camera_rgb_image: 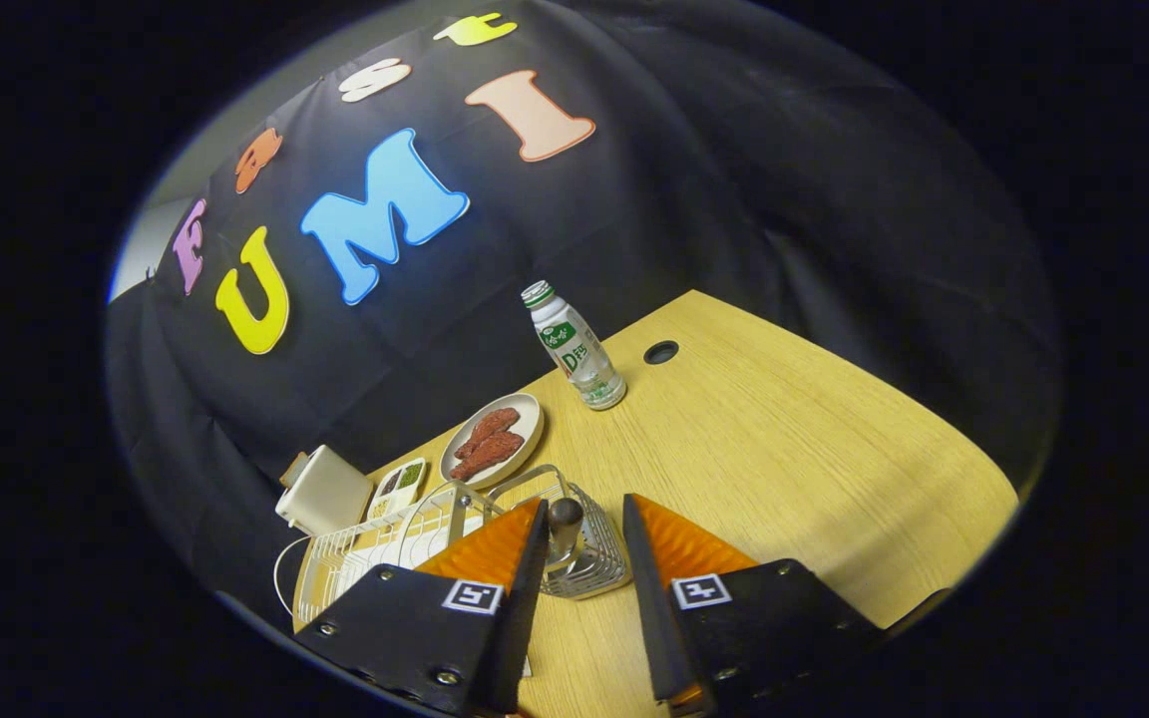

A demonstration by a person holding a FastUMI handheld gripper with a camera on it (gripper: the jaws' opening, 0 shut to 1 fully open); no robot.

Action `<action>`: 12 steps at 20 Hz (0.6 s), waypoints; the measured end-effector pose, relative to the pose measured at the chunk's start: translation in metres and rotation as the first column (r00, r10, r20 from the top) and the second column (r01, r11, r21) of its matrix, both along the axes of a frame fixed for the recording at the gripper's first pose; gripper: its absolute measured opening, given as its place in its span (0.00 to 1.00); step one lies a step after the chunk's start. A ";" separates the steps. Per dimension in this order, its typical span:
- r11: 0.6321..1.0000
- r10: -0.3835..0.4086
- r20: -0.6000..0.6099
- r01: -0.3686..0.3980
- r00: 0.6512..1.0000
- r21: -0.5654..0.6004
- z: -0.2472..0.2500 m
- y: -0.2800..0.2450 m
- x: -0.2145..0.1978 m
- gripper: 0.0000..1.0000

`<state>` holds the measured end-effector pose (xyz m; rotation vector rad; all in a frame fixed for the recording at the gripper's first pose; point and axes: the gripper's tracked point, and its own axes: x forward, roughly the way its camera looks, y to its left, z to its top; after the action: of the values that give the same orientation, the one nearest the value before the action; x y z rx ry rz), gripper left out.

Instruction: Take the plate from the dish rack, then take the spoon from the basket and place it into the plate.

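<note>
A: Where is the spoon now?

B: I see a dark rounded handle end (566, 514) that stands up from the small silver wire basket (589, 568). I judge it is the spoon; its bowl is hidden down in the basket. It is between the two fingers of the gripper (584, 529), just ahead of the tips.

A: And the jaws?

B: They are spread apart. There is a gap on each side of the handle, so neither finger presses on it.

A: The plate?

B: A round pale plate (525, 417) lies flat on the light wooden table (784, 469), beyond the white wire dish rack (385, 548). Two reddish-brown pieces of food (488, 444) are on it. I cannot tell if this is the plate of the task.

A: How will the spoon handle?

B: I think it is light and stiff. The handle looks smooth and round, so it could slip or turn between the pads. I would take it a little under the rounded top and close straight across it. The basket is of thin wire and probably light, so it may lift or tip if the spoon catches on it.

A: What else is there?

B: A small clear plastic bottle with a green label (574, 346) stands upright beyond the plate. A white boxy thing (323, 491) and a small tray with compartments (398, 486) are behind the rack.
</note>
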<state>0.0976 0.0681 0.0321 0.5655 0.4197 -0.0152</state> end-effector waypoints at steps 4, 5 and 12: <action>0.999 -0.005 0.018 0.004 1.000 0.033 -0.004 0.006 0.011 0.26; 1.000 0.001 0.030 -0.002 1.000 0.031 -0.002 0.009 0.013 0.26; 1.000 -0.001 0.055 0.000 0.998 0.019 0.011 0.012 0.020 0.06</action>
<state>0.1174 0.0806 0.0430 0.5839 0.3664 0.0043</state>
